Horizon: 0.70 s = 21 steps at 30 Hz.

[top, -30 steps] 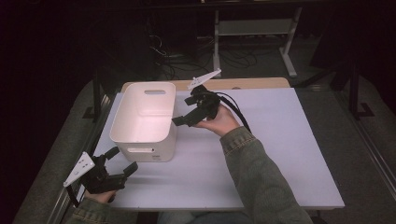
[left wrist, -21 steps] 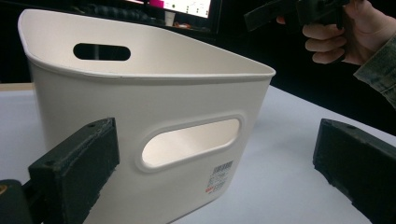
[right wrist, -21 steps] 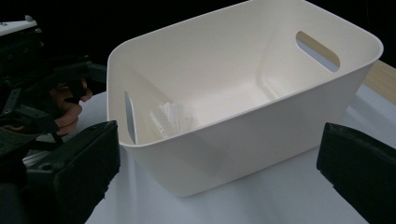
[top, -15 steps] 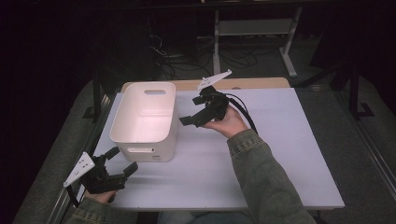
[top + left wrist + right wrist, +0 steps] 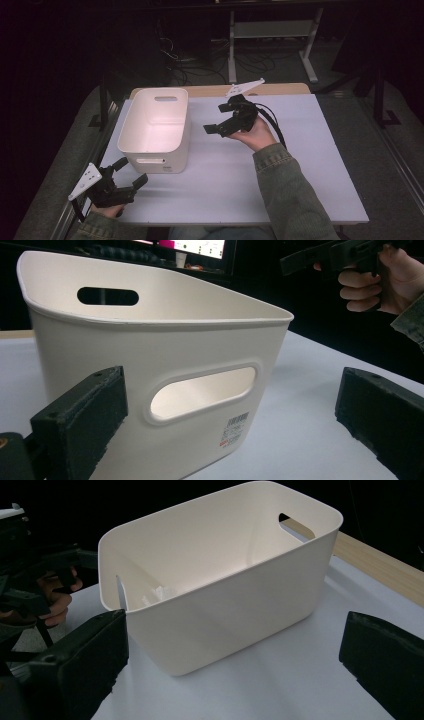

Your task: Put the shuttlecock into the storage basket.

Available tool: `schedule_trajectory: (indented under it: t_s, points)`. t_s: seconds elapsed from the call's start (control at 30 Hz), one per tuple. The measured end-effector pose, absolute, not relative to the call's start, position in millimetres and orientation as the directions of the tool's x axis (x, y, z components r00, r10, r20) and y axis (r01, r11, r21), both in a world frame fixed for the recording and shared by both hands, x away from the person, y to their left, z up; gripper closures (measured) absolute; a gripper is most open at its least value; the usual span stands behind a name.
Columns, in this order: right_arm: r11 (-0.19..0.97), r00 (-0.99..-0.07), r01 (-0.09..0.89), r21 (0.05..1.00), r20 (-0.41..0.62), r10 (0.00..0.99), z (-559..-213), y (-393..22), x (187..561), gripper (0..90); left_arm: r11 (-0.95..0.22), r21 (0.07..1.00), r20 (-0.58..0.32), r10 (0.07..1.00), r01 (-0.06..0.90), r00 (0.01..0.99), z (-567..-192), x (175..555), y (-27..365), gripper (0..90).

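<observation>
High view: the white plastic storage bin (image 5: 156, 127) stands on the white table (image 5: 300, 165) at about ten o'clock from the table's middle, its floor bare where it can be seen. Its near wall hides part of the inside. The left gripper (image 5: 129, 176) sits low at seven o'clock, near the bin's near end, jaws apart and holding nothing; its hand is mostly cut off by the frame's bottom edge. The right gripper (image 5: 214, 128) hangs above the table at three o'clock of the bin, apart from it, jaws spread and empty. Behind the table, cables and a metal stand (image 5: 272, 32) fade into darkness, hard to make out.
</observation>
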State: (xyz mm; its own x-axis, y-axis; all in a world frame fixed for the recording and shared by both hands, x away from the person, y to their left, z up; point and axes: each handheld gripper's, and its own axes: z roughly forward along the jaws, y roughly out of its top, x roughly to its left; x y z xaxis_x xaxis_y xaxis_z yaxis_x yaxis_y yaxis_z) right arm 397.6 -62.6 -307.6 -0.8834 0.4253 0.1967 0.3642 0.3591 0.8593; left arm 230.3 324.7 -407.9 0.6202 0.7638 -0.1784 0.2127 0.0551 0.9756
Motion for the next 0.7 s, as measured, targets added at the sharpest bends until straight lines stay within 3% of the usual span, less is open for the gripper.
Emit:
schedule_trajectory:
  t_s: [0.7]
  points:
    - [0.277,-0.845,0.405,0.871,0.241,0.477,-319,-115,386,0.0,0.035,0.975,-0.167,0.767,0.219,0.620,-407,230,324,0.0]
